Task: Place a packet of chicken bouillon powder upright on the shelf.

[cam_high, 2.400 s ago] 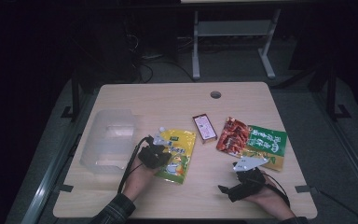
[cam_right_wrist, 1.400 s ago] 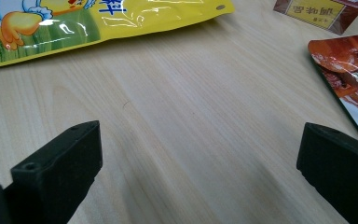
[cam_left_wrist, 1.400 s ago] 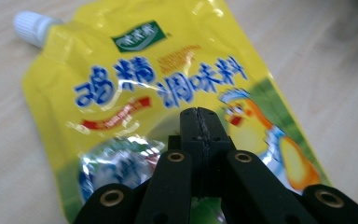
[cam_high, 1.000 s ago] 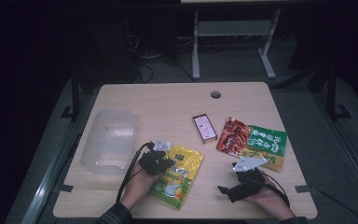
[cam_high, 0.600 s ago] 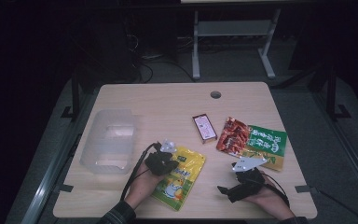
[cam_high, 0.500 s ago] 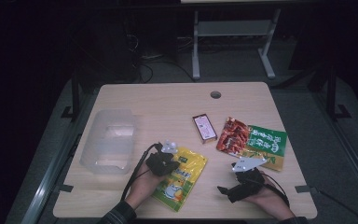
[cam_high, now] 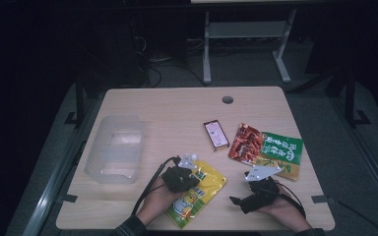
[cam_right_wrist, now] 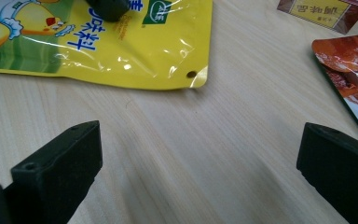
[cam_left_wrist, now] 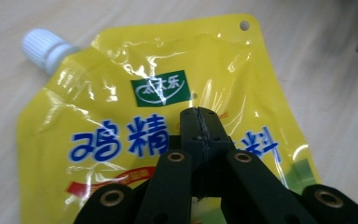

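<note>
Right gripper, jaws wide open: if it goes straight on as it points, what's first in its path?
Probably the yellow spout pouch: its corner lies ahead of the right gripper, across bare table. Depth unclear.

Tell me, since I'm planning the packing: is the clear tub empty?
Empty, as far as visible: the clear tub shows just its pale bottom; the yellow pouch lies outside it.

Light wood table [cam_high: 177, 110] with a round cable hole [cam_high: 227, 100] near its far edge. Lying directly on it: a clear plastic container [cam_high: 115, 154] at the left; a yellow spouted pouch [cam_high: 202, 194] with a white cap [cam_left_wrist: 41, 46] near the front centre; a small dark box [cam_high: 216, 134] at the middle; a red packet [cam_high: 246, 143] just right of the box, overlapping a green packet [cam_high: 283, 152] at the right.
</note>
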Demonstrator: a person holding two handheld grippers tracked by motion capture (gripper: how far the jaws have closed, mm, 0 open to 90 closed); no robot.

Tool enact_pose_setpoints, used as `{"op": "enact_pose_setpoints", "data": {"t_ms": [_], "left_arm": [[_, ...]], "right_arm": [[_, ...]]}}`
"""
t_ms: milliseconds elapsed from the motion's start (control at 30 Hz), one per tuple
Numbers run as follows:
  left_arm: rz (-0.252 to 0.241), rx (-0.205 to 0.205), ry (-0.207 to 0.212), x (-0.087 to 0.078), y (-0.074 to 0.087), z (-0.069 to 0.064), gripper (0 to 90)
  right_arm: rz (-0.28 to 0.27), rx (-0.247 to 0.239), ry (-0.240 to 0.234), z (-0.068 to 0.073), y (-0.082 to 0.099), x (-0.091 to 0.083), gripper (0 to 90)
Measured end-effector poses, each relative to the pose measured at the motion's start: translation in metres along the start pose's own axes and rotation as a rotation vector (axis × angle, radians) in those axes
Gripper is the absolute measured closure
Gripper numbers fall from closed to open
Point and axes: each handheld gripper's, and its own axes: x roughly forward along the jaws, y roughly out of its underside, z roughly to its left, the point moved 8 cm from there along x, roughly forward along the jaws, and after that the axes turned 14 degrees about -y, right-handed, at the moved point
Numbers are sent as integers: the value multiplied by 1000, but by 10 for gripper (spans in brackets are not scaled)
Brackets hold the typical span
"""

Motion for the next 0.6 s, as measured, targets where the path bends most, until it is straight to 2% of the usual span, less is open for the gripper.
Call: {"op": "enact_pose_setpoints", "data": {"t_ms": [33,67,100,133,167,200,300,367,433,467,533,600], "left_arm": [[0,0,0,0,0,0,900],[-5,-12,42,1,-1,-7,900],[-5,-12,42,1,-1,-7,900],[-3,14,51,1,-1,-14,900],[-7,7,54,2,-2,-17,899],[0,29,56,1,-1,-17,899],[-7,28,62,0,-2,-17,898],[-26,3,55,-6,-4,-11,897],[-34,2,49,-9,-5,-6,897],[-60,-23,31,-16,-8,3,887],[-85,-67,11,-23,-10,12,803],[-95,-73,-14,-28,-9,25,724]], "right_arm": [[0,0,0,0,0,0,0],[0,-2,0,0,0,0,0],[0,-2,0,0,0,0,0],[-1,-2,0,0,0,0,0],[-1,-2,1,0,0,0,0],[-1,-2,1,0,0,0,0],[-3,-6,2,0,0,-1,0],[-2,-3,3,0,0,-1,0],[-2,-4,4,0,0,-2,0],[-2,-3,3,0,0,-1,0],[-4,-6,2,0,0,-1,0],[0,-9,1,0,0,-1,0]]}}
